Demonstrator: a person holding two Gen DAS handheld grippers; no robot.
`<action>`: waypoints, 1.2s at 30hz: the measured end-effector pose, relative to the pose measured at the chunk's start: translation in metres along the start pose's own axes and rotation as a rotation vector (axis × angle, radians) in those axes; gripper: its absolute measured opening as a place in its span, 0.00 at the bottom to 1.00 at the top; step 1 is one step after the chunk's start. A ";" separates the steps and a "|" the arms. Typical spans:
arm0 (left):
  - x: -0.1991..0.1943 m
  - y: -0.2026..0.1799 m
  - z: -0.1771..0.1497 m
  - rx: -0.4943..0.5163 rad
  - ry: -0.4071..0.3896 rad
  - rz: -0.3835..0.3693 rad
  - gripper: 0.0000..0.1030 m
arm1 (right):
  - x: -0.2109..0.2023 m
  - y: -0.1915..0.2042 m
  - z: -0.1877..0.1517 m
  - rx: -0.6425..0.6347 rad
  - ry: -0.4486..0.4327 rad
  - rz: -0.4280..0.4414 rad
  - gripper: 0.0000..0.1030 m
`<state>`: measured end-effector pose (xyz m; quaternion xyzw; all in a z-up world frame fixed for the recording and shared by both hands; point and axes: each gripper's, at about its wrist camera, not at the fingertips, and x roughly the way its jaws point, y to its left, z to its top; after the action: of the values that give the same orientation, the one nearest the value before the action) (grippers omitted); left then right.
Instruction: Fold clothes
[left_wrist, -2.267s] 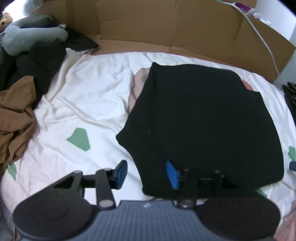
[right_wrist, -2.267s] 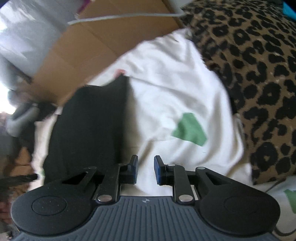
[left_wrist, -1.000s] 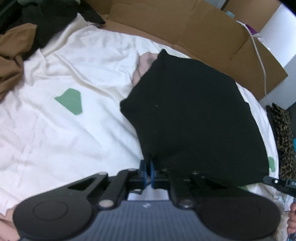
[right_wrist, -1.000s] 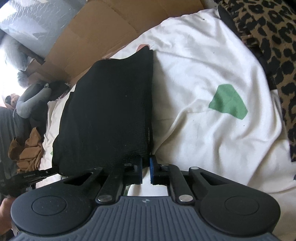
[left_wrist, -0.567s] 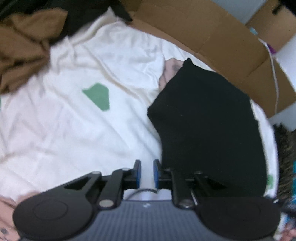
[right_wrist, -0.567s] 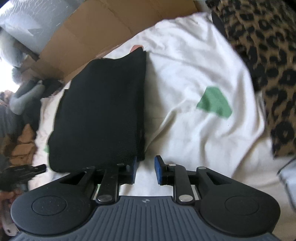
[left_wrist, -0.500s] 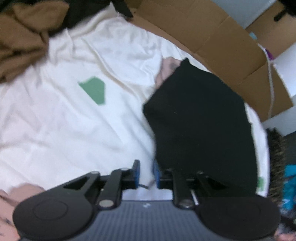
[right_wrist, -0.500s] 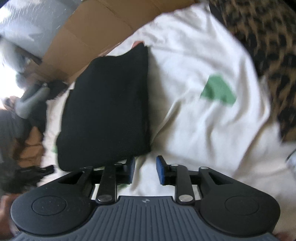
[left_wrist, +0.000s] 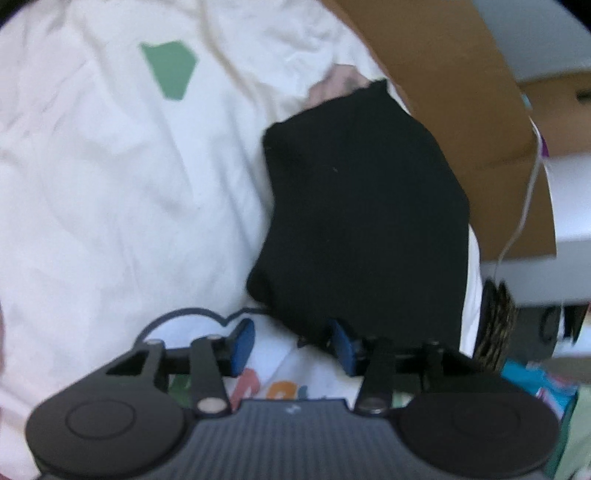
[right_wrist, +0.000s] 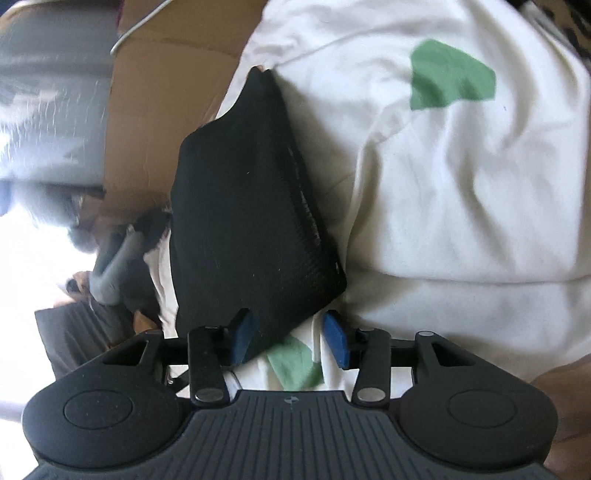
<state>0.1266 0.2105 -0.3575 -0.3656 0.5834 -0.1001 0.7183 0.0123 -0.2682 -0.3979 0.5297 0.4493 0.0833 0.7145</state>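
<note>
A folded black garment (left_wrist: 365, 218) lies on the white sheet (left_wrist: 110, 192); it also shows in the right wrist view (right_wrist: 243, 221). My left gripper (left_wrist: 291, 347) is open, its right blue pad at the garment's near edge, holding nothing. My right gripper (right_wrist: 288, 338) is open, with the garment's near corner lying between the blue pads. A bit of pink cloth (left_wrist: 336, 83) peeks out at the garment's far end.
Cardboard walls (left_wrist: 461, 92) stand behind the sheet, with a white cable (left_wrist: 517, 229) running down. A leopard-print item (left_wrist: 495, 325) sits at the right. Grey and dark clothes (right_wrist: 118, 258) are piled far left in the right wrist view. Green patches (right_wrist: 447, 77) mark the sheet.
Both grippers have opened wide and let go of the black garment. Both have pulled back towards the near edge of the bed and swung round.
</note>
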 end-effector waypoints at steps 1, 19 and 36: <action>0.002 0.000 0.001 -0.004 -0.003 -0.006 0.50 | 0.001 -0.002 0.001 0.008 0.001 0.001 0.44; 0.003 0.019 0.011 -0.138 -0.103 -0.142 0.34 | 0.001 0.011 0.011 0.003 -0.042 0.056 0.30; 0.032 0.016 0.005 -0.119 -0.055 -0.187 0.54 | 0.005 0.008 0.018 0.032 -0.048 0.073 0.12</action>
<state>0.1362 0.2056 -0.3924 -0.4632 0.5317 -0.1217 0.6985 0.0315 -0.2744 -0.3938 0.5591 0.4137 0.0891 0.7130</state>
